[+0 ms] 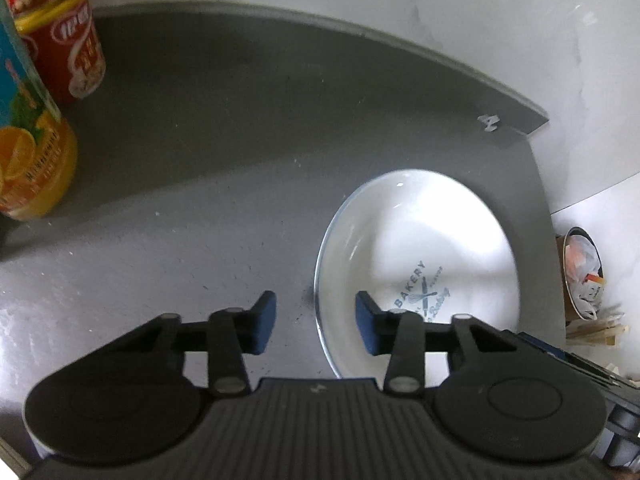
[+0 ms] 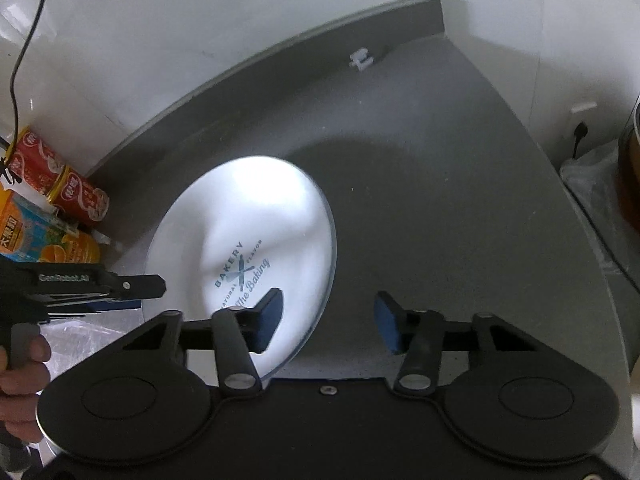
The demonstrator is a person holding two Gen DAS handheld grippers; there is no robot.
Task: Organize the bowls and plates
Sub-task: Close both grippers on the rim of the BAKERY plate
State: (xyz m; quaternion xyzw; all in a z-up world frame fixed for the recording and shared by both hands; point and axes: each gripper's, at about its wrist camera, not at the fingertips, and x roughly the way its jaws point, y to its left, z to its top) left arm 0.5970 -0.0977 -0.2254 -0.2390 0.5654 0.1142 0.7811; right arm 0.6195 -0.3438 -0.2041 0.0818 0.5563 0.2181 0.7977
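Plate (image 1: 416, 256) lies flat on grey counter (image 1: 224, 184), near its right end. Left gripper (image 1: 316, 322) and right gripper (image 2: 327, 320) both spread apart, empty, straddling opposite rims. Cans (image 1: 60, 36) and juice bottle (image 1: 32, 148) stand far left (well clear).

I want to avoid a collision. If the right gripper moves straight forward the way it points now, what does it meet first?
Probably the right rim of the white BAKERY plate: the open right gripper straddles that edge, one pad over the plate, the other over bare grey countertop. How high it is above them is unclear.
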